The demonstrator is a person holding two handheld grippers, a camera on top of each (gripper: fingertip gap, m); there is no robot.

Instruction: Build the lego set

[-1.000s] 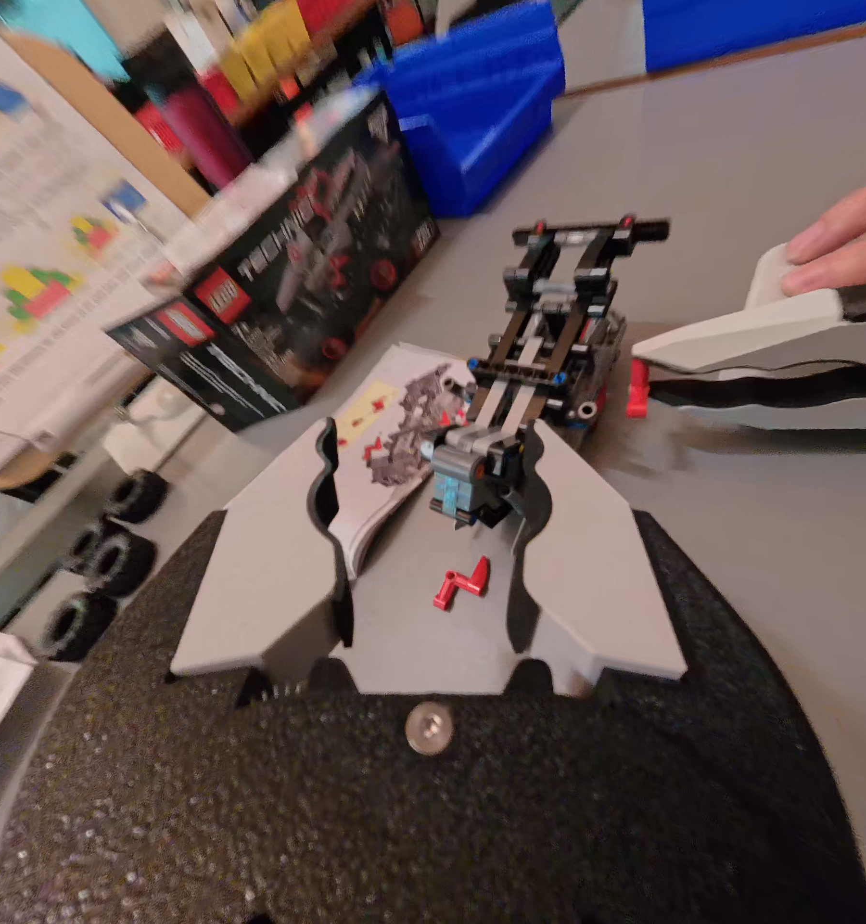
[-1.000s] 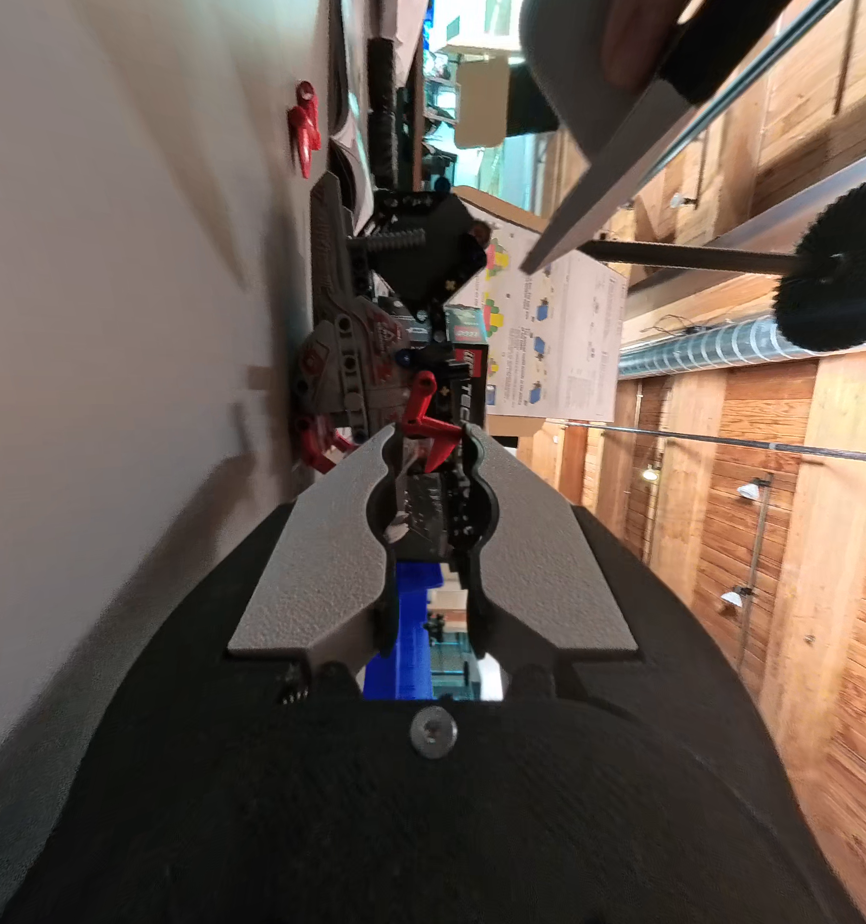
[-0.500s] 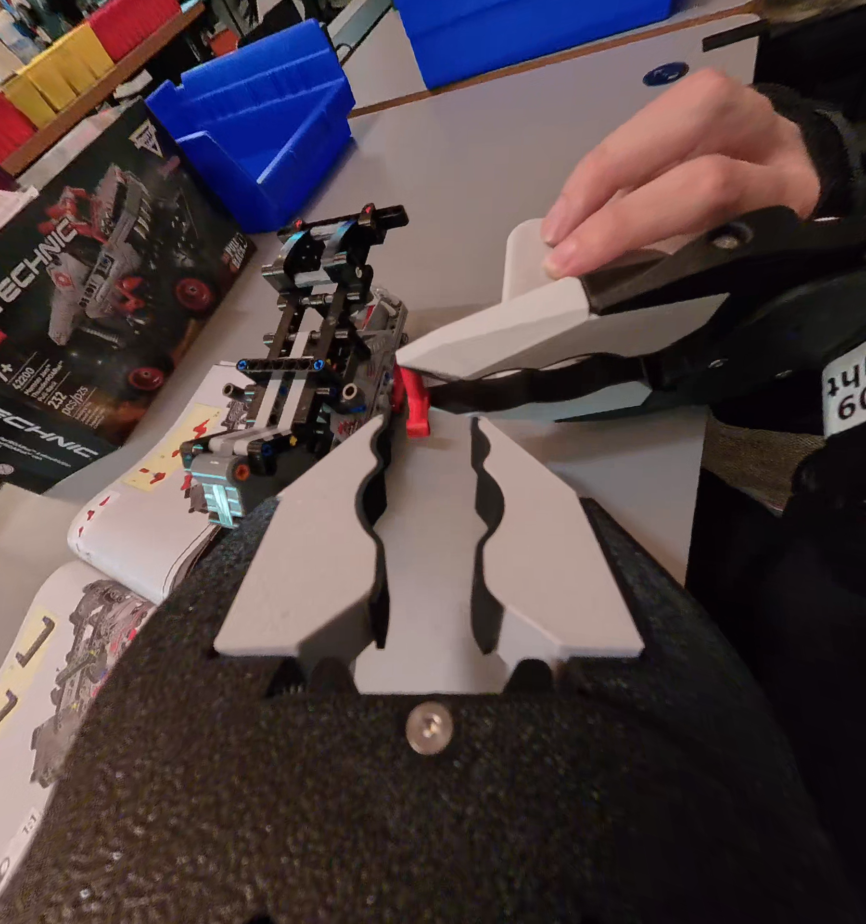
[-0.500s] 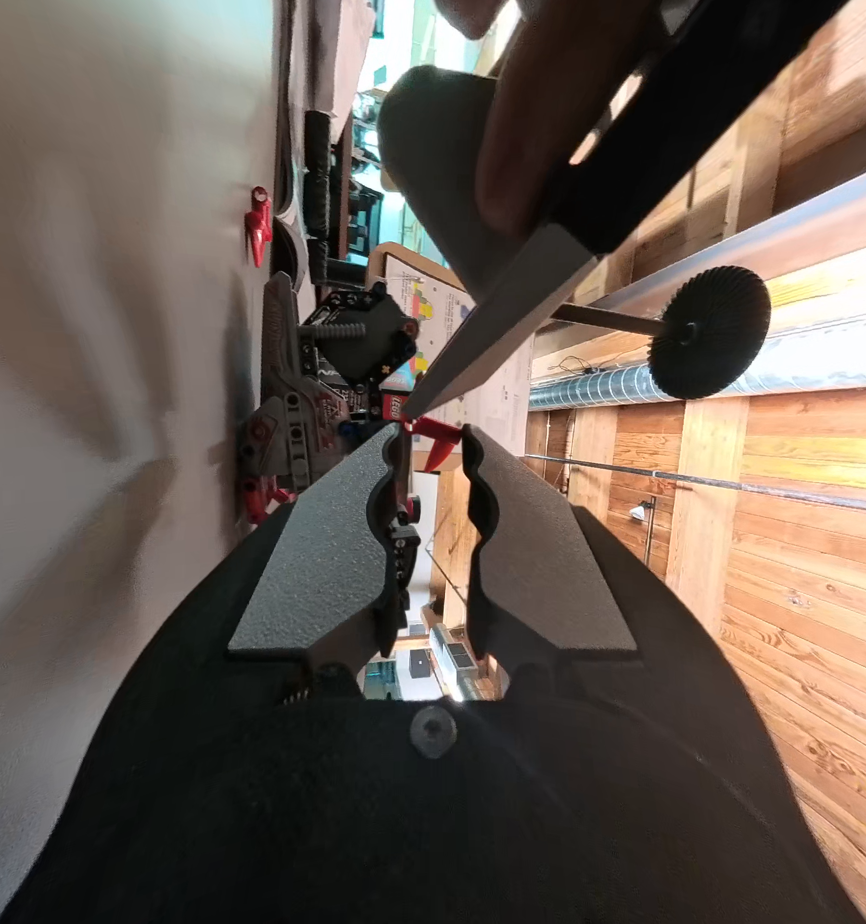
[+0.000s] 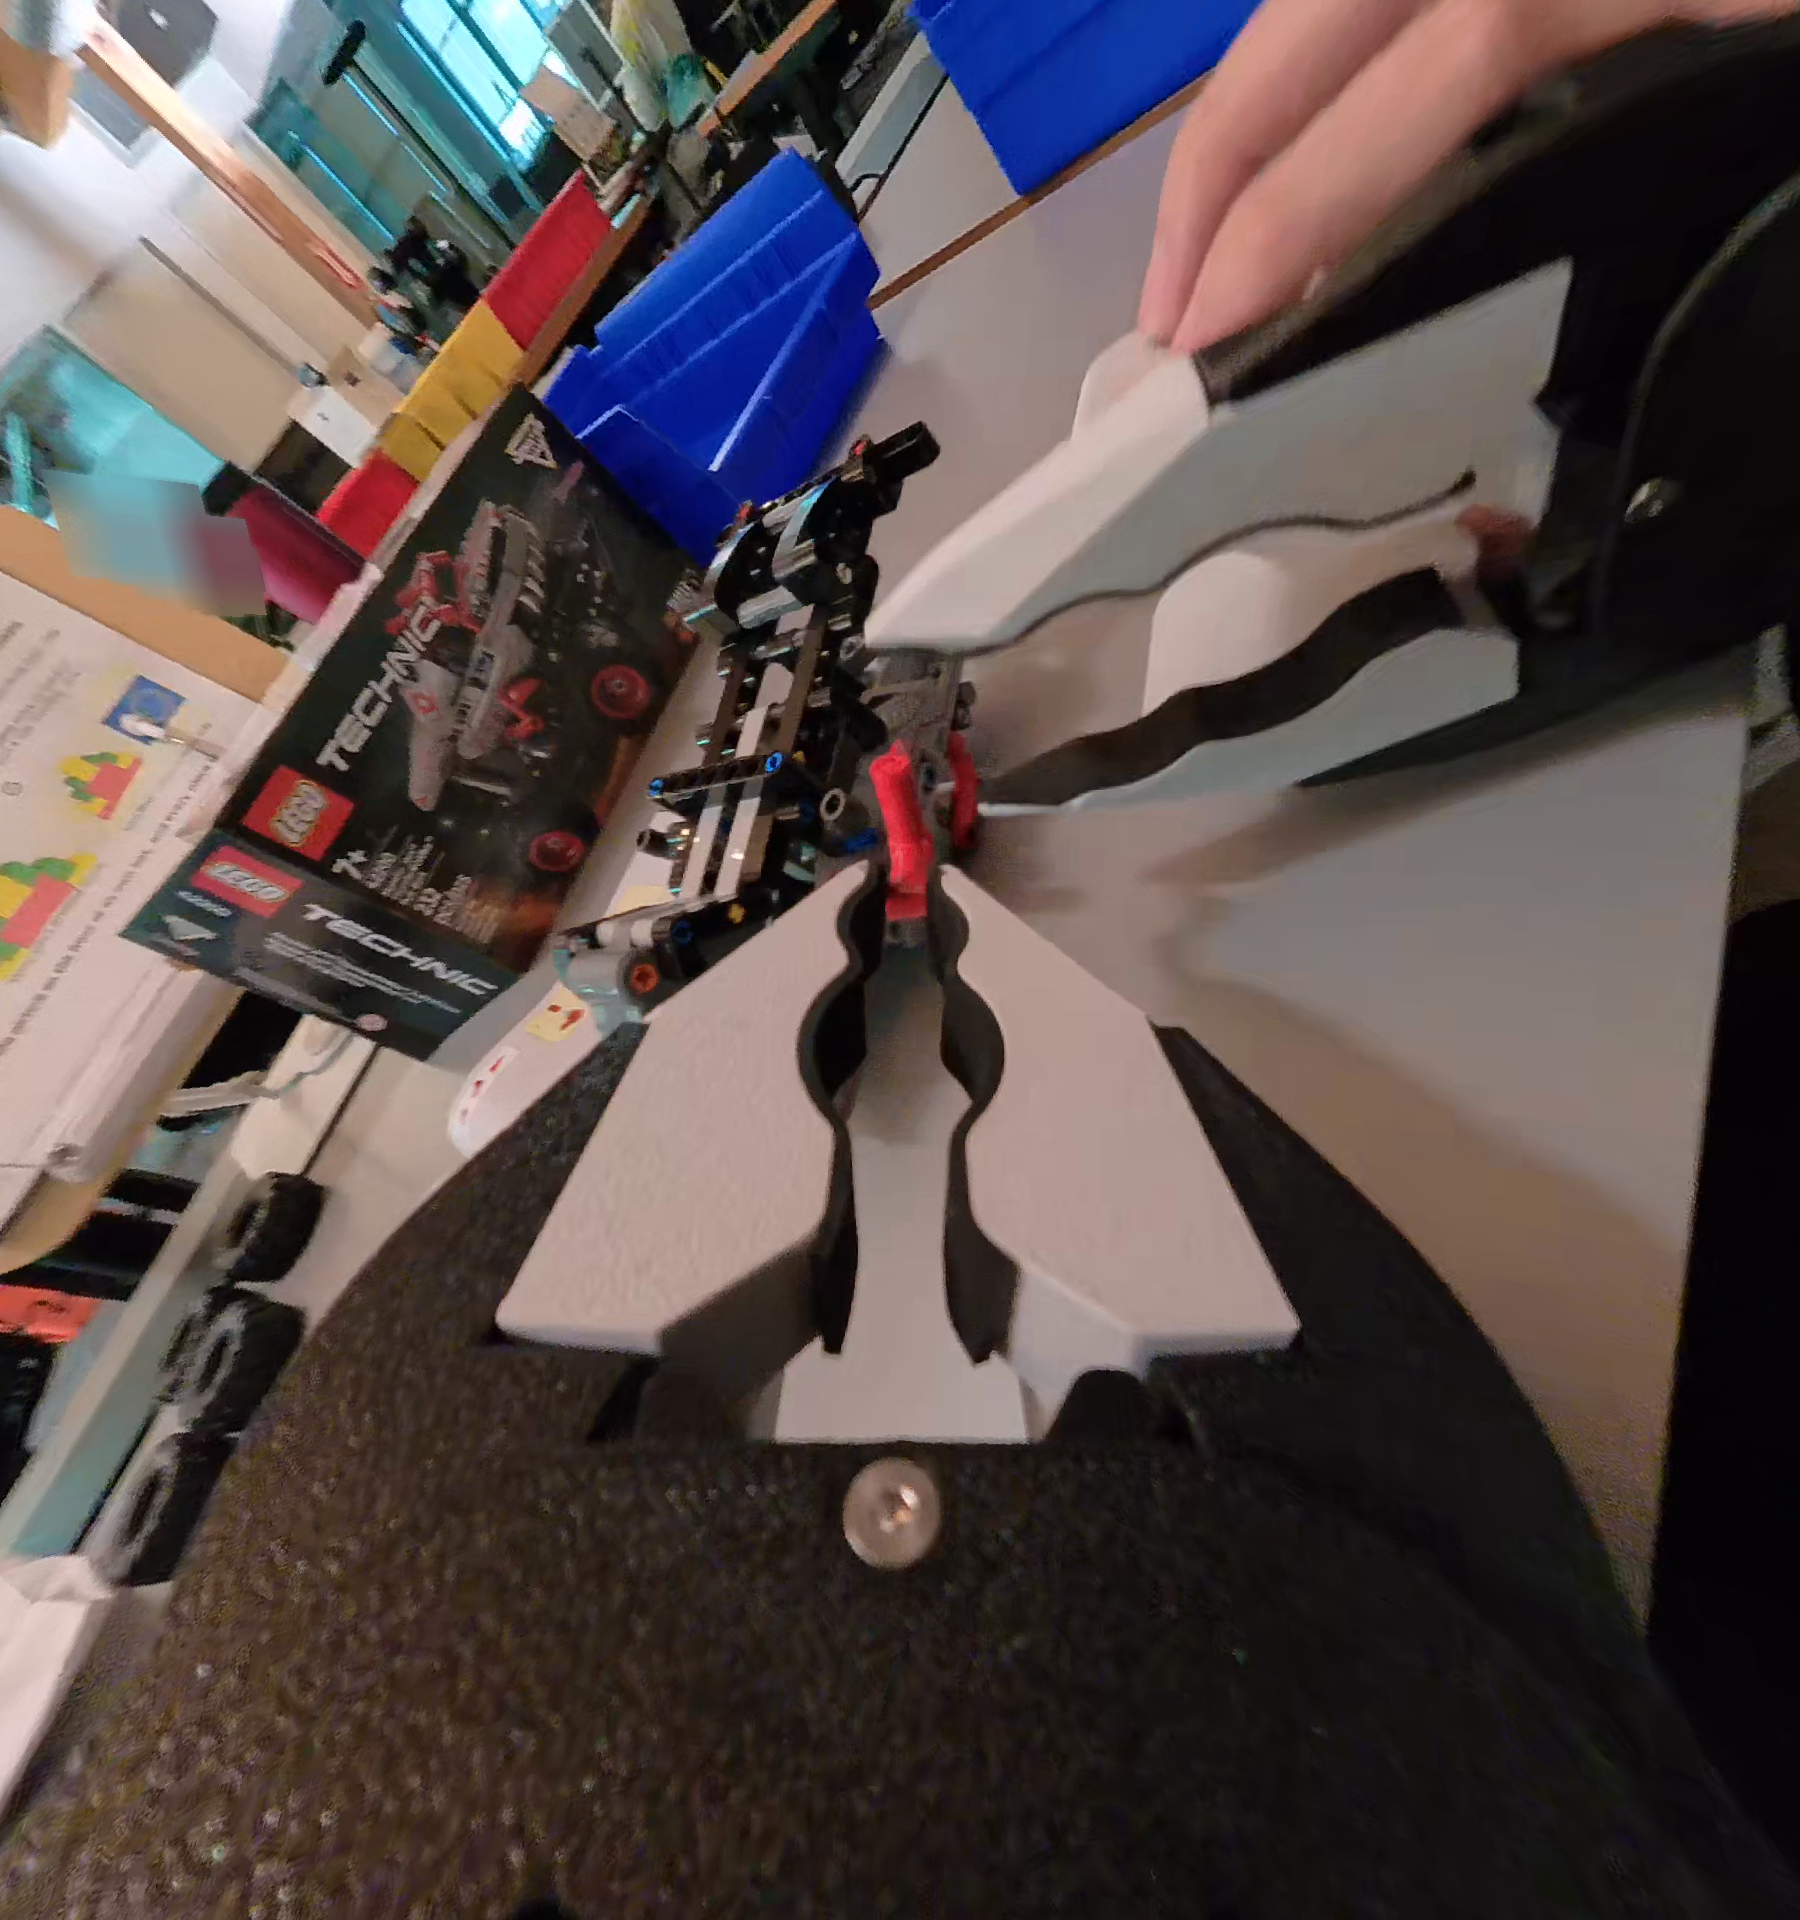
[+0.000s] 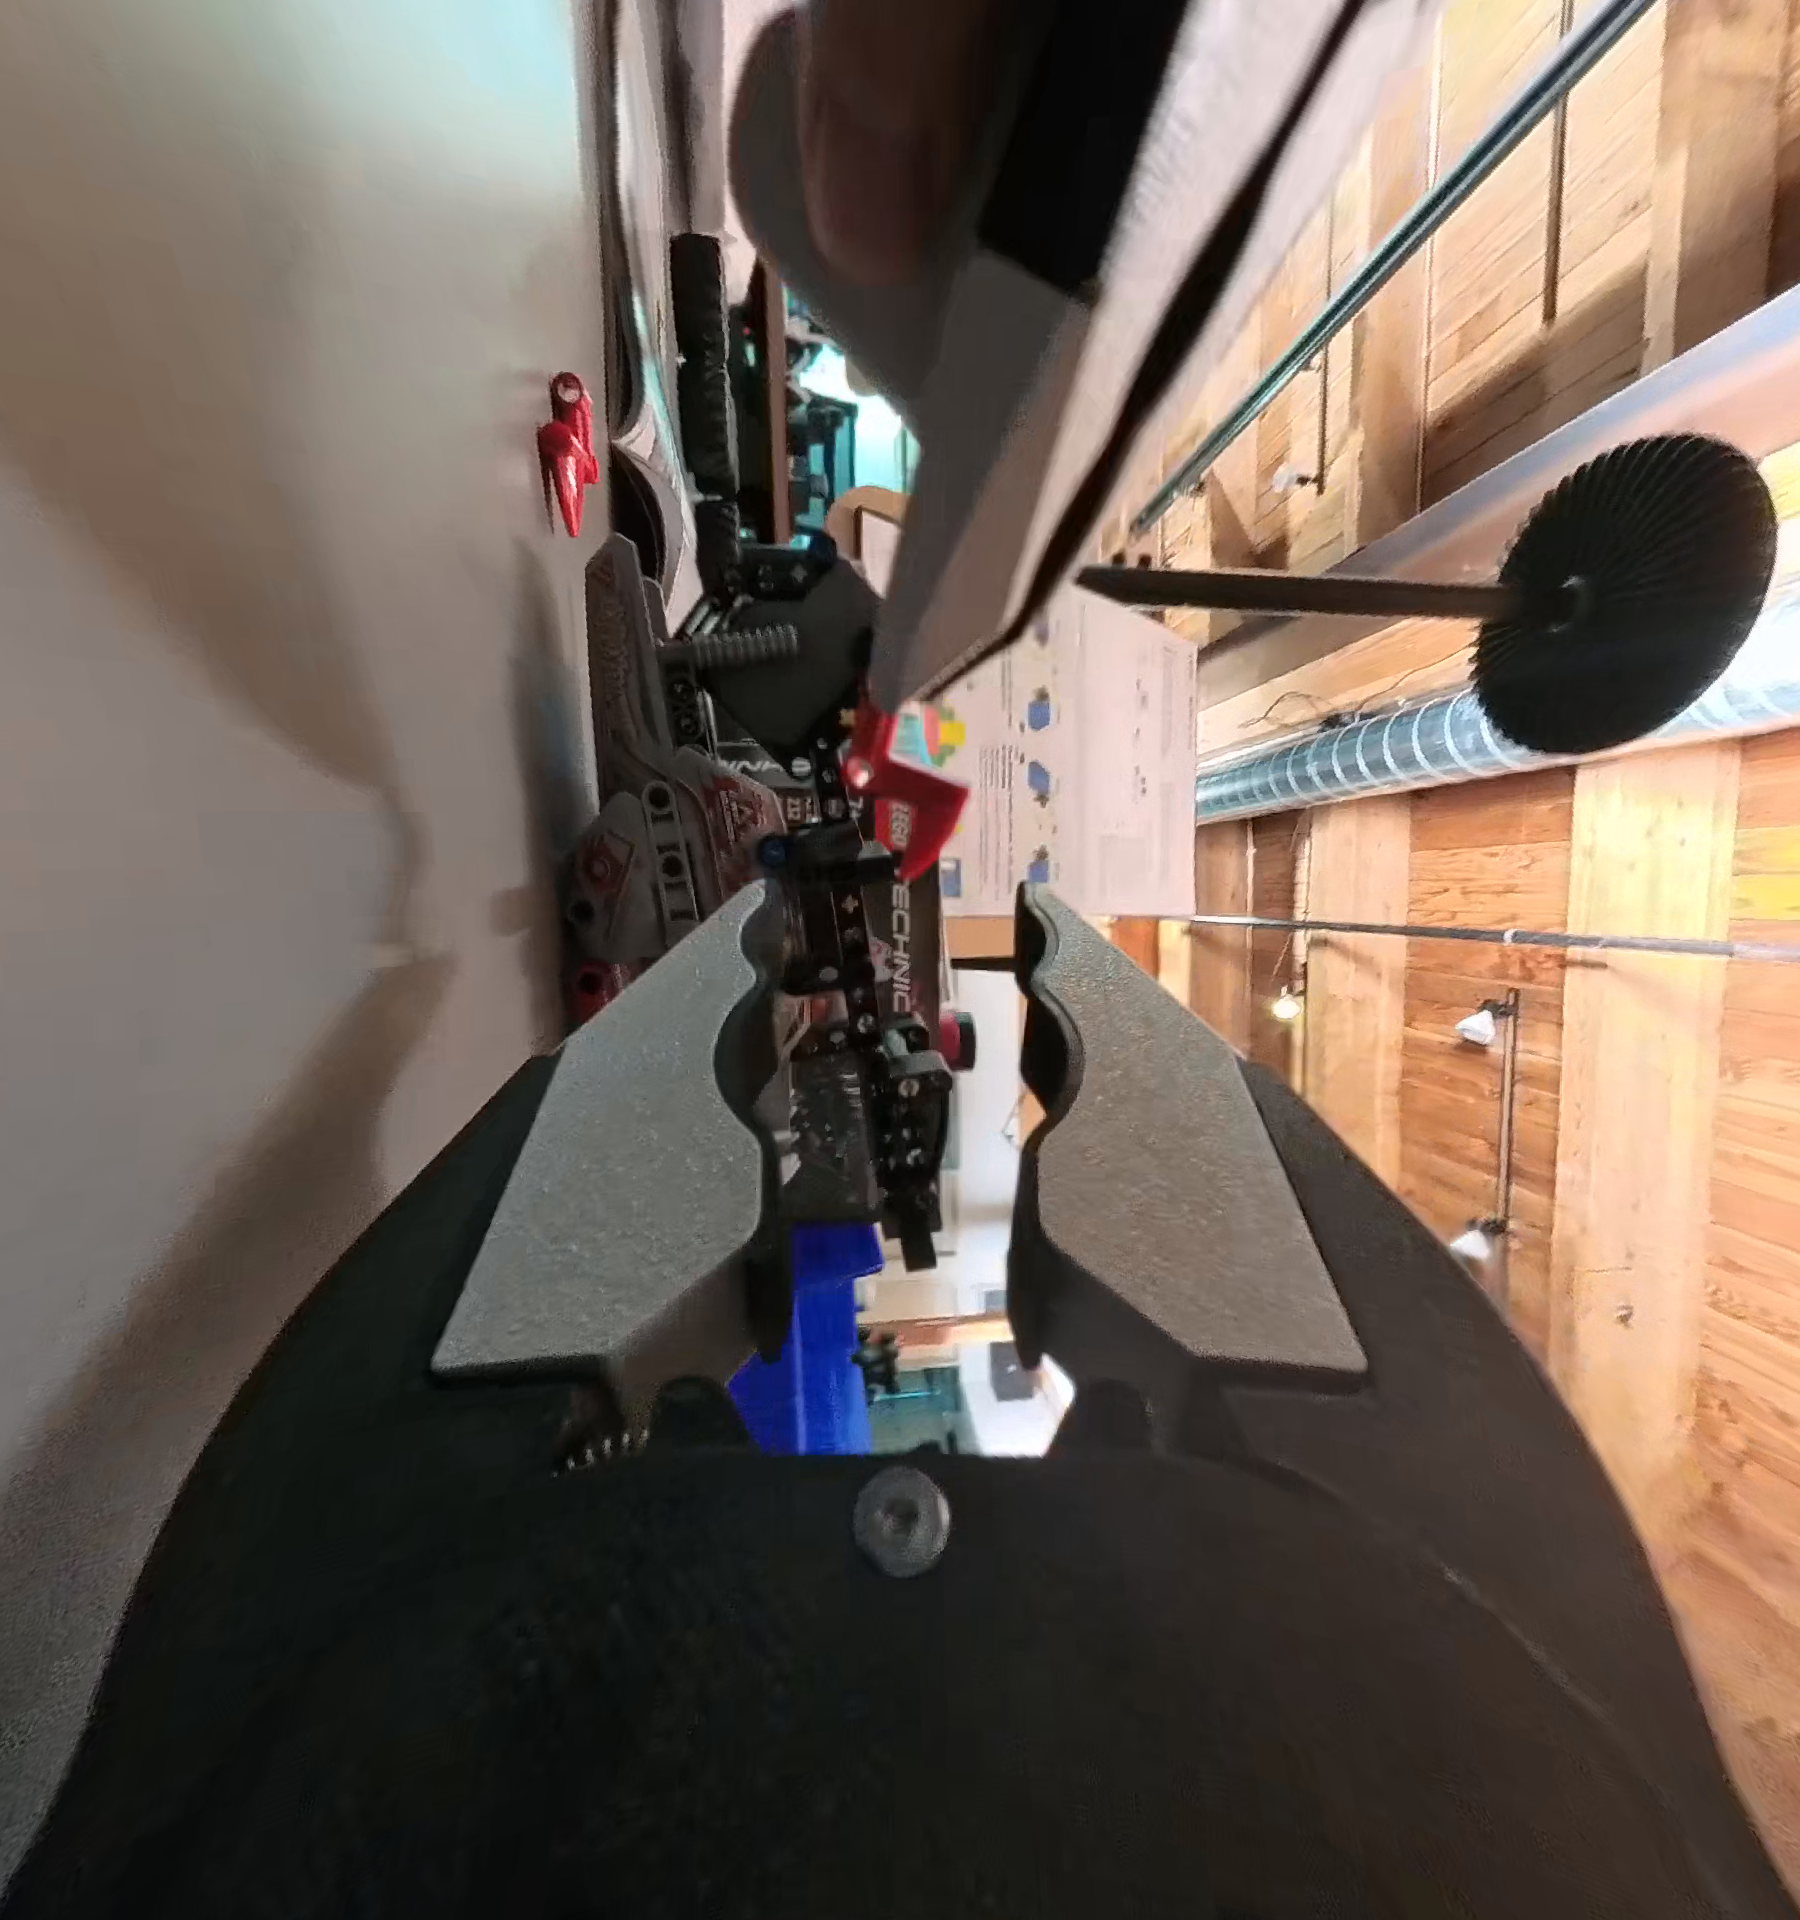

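The part-built black and grey Lego model (image 5: 787, 717) lies on the grey table (image 5: 1343, 987). My left gripper (image 5: 904, 894) is shut on a small red Lego piece (image 5: 898, 821) and holds it at the model's near right side. My right gripper (image 5: 937, 717) comes in from the right, open, its fingertips at the model's side. In the right wrist view, which is turned on its side, my right gripper (image 6: 894, 896) is open and empty, with the model (image 6: 750, 831) partly between its fingers. The left gripper (image 6: 901, 675) reaches in from above with the red piece (image 6: 901, 790).
The Lego set box (image 5: 428, 748) stands left of the model, with the instruction booklet (image 5: 522, 1049) in front of it. Blue bins (image 5: 740, 343) sit behind. Black tyres (image 5: 272, 1231) lie at the left edge. Another red piece (image 6: 567, 457) lies loose on the table. Both grippers' tips are close together, under 4 cm apart.
The right gripper held the red piece against the model and has now opened. The left gripper swung right from the model's front end and closed on the red piece.
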